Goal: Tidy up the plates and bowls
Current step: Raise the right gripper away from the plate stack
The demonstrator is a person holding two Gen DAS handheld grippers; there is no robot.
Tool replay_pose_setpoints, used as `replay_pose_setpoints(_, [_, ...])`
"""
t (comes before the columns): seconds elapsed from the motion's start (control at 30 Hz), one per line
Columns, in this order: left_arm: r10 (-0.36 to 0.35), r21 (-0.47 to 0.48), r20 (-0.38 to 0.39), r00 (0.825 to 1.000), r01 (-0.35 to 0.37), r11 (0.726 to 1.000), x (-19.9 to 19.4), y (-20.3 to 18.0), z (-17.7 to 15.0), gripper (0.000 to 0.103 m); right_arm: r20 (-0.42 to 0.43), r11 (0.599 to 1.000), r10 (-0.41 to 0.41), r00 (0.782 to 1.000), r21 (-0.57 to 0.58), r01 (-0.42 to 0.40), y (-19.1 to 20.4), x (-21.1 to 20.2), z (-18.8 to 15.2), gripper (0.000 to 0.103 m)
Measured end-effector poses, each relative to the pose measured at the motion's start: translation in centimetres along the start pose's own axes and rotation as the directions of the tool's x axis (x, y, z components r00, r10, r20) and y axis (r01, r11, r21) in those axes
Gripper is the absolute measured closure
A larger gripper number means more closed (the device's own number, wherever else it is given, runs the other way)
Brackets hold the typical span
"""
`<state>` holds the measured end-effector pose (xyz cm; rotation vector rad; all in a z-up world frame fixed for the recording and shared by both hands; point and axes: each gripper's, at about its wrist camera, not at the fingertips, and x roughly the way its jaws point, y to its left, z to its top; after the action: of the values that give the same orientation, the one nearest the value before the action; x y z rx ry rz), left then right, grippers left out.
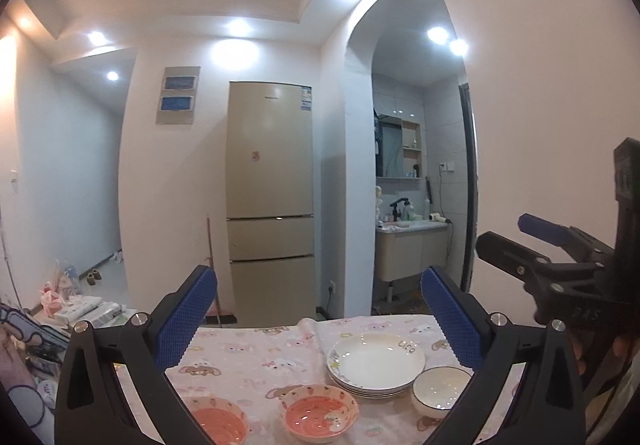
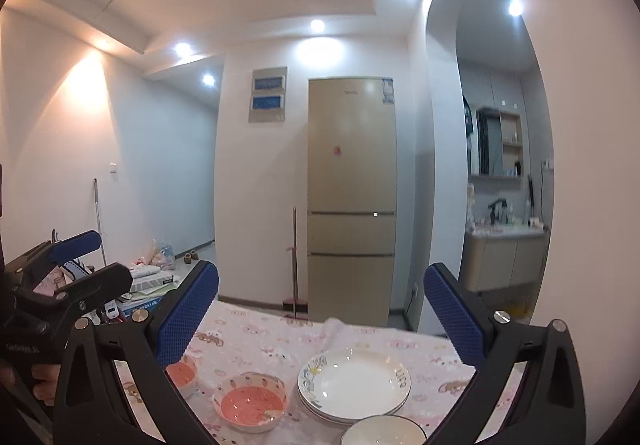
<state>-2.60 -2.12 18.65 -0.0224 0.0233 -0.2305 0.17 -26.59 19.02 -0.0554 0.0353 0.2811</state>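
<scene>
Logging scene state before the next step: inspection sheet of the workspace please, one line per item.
Surface: table under a pink cartoon-print cloth.
Job's things: stack of white plates; white bowl in front of it; two orange-lined bowls to the left.
Clutter: nothing seen on the table; bags and boxes on the floor beyond.
Grippers: left gripper open, empty; right gripper open, empty; both above the table.
Cables: cord at the washbasin wall socket.
Surroundings: fridge, arched washroom alcove.
</scene>
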Motion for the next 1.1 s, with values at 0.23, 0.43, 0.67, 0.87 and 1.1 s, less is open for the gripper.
replay_pose_setpoints(0.23, [0.077, -0.046, 0.027, 0.997, -0.076, 0.996, -2.0, 2.8, -1.7, 0.000, 0.047, 0.998, 0.038, 0.998, -0.045, -0.036, 3.8, -2.1, -0.3, 0.001])
replay_pose_setpoints(0.43, [0.079, -0.085, 0.011, 0.997, -0.077, 0.993, -0.5, 5.0, -4.4, 0.000, 0.011, 0.999, 0.023, 1.000, -0.049, -0.022, 5.4, -0.8, -3.0, 0.000])
replay_pose_setpoints(0.67, [0.092, -0.112, -0.016, 0.996, -0.094, 0.989, 5.9, 7.0, -5.9, 0.000, -0.036, 0.997, -0.075, 0.997, -0.032, 0.073, 5.5, 4.5, -5.2, 0.001])
replay_pose_setpoints(0.87, [0.155, -0.143, -0.129, 0.979, -0.173, 0.974, 11.4, 8.4, -9.3, 0.000, -0.027, 0.976, -0.220, 0.975, -0.010, 0.220, 4.8, 9.3, -7.2, 0.001])
replay_pose_setpoints(1.1, [0.074, -0.163, -0.282, 0.957, -0.124, 0.979, 15.1, 9.2, -13.5, 0.000, -0.103, 0.984, -0.174, 0.979, -0.058, 0.169, 5.8, 11.9, -10.5, 0.001])
